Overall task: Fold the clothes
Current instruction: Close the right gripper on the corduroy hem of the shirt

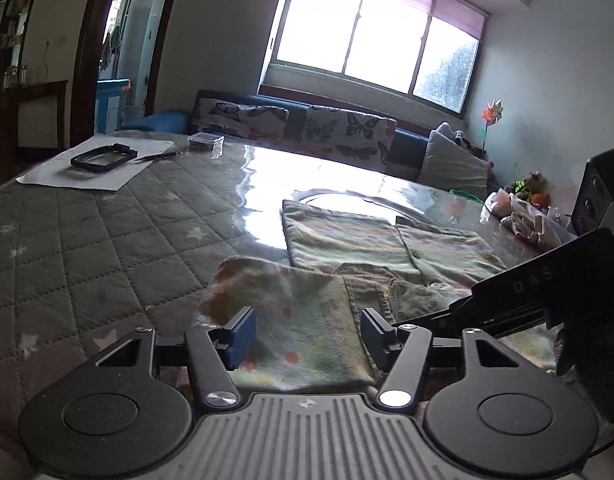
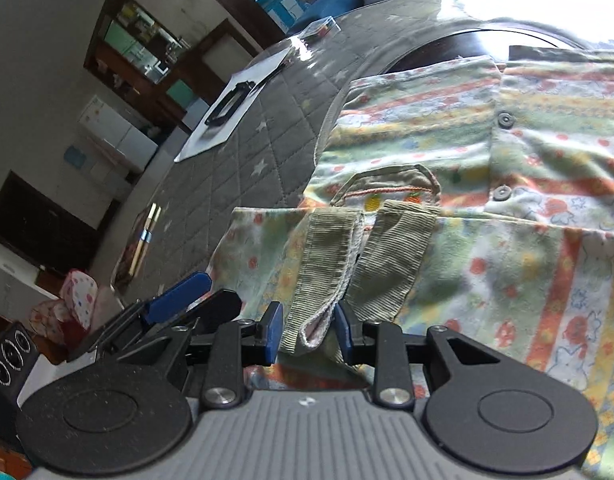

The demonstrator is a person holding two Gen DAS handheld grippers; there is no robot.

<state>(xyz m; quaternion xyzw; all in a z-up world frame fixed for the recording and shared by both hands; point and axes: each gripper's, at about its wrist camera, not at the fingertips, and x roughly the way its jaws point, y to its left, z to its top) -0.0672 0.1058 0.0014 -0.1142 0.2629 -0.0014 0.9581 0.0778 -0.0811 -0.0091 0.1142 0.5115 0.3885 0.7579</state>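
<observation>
- Right gripper [image 2: 308,332] at lower centre had its jaws narrow, clamped on the green corduroy collar [image 2: 327,276].
- Left gripper [image 1: 305,334] jaws stood wide, empty, above the patterned shirt [image 1: 347,248] on the desk [image 1: 107,240].

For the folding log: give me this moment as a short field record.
garment: patterned shirt, lying on the quilted table cover
left gripper: jaws open over a folded edge of the shirt, nothing pinched
right gripper: jaws shut on the green corduroy collar
also on table: white paper with a black frame
</observation>
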